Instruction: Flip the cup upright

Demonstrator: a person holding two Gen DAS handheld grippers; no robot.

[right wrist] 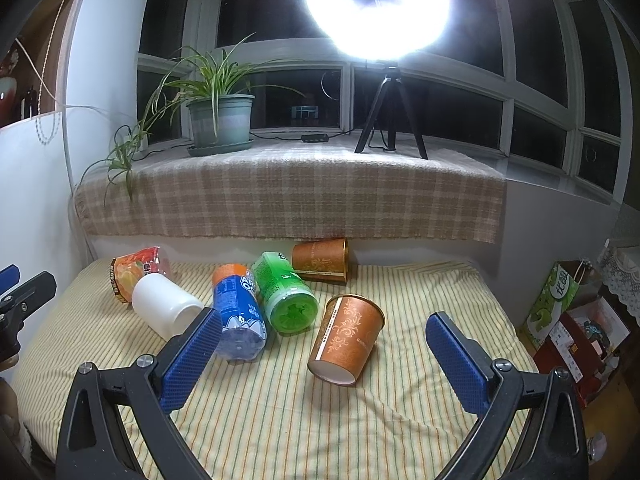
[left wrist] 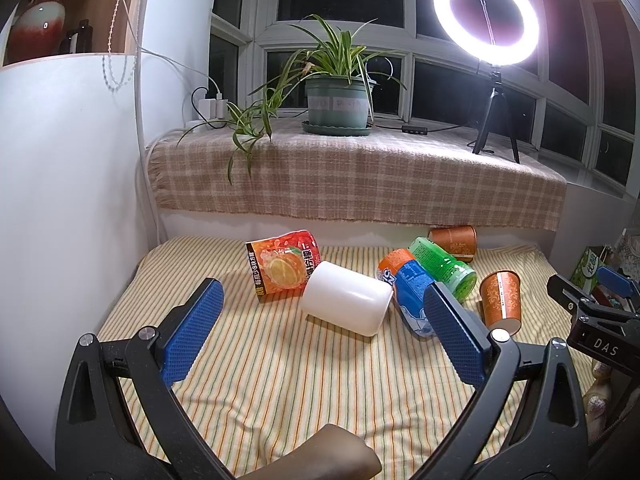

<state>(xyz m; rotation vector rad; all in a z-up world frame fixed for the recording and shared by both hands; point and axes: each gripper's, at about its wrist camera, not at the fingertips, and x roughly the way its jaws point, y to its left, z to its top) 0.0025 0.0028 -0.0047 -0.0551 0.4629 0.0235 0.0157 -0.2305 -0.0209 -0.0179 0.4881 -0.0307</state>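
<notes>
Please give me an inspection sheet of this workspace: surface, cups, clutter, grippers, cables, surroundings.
Surface: striped cloth, wrinkled.
Job's things: near orange cup, far orange cup and white cup, all on their sides.
Clutter: blue bottle, green bottle, orange-label bottle, all lying down.
Grippers: left gripper open, empty; right gripper open, empty.
Cables: black cable on the sill; white cable on the wall.
Surroundings: potted plant, ring light, dark window.

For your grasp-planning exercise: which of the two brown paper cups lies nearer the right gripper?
The front brown paper cup, tipped between the right gripper's open fingers; the other brown cup lies back against the wall.
</notes>
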